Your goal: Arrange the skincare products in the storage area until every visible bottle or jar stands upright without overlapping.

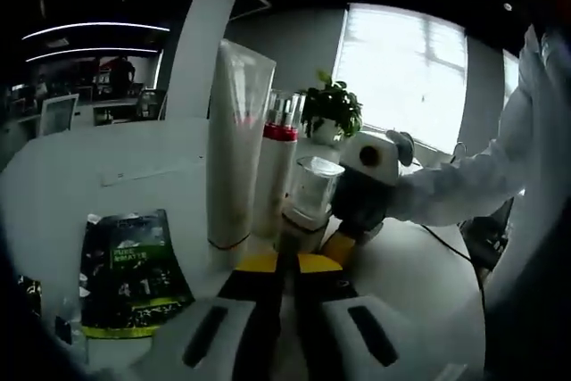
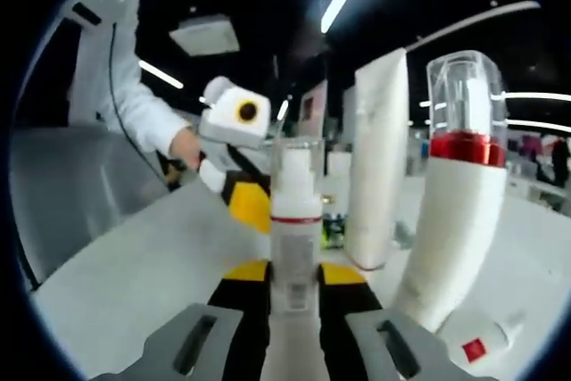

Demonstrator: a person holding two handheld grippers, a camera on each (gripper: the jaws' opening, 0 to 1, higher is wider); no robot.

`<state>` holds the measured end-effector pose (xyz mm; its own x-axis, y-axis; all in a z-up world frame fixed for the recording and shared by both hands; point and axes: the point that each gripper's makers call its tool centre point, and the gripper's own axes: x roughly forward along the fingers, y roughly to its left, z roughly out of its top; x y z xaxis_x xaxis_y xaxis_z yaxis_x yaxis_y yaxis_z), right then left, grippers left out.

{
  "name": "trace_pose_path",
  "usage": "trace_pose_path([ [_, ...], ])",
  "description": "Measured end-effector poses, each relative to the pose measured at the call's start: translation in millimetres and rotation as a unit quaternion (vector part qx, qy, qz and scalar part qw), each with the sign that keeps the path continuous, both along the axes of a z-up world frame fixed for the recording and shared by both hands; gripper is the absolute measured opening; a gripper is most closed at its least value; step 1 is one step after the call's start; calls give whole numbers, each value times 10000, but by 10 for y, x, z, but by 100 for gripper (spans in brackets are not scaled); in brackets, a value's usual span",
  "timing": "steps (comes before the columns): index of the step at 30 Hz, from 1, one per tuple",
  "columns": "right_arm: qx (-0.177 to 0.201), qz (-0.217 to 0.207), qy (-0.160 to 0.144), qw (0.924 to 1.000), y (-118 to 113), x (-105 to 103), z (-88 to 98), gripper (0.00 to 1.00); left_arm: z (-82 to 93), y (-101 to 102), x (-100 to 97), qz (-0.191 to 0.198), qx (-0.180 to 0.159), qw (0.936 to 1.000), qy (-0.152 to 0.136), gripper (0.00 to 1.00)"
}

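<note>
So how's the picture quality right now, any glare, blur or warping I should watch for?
Left gripper view: the window behind the plant is blown out, leaving the tall white tube and the red-collared bottle backlit; the sachet is dim but readable. Right gripper view: fisheye bends the bottle with the red band, and the clear-capped spray bottle between the jaws is slightly soft.

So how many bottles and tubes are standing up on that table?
3: a tall white tube, a white red-banded bottle beside it, and a small clear-capped spray bottle between the right gripper's jaws. Others may be hidden behind them.
</note>
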<state>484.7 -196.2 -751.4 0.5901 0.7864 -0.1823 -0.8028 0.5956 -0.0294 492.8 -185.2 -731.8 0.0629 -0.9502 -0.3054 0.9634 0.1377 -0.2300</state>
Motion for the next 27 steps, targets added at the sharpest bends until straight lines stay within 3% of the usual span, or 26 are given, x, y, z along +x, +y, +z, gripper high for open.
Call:
trace_pose_path([
  [13,-55,-62,119,9999,-23,-70,21,25,-52,-6,-10,-8,16,10000,95,0],
  [20,-337,-730,14,9968,-148,-103,-15,17,-49,-27,-62,19,47,9999,98,0],
  [23,-382,-821,-23,9959,-141,-188,-27,18,-62,-42,-81,9,67,9999,97,0],
  [25,-762,-1131,16,9907,-215,-203,-115,17,-73,-41,-78,1,76,9999,117,0],
  [27,-724,-987,-32,9925,-81,-292,-133,10,-85,-52,-102,-10,94,9999,101,0],
])
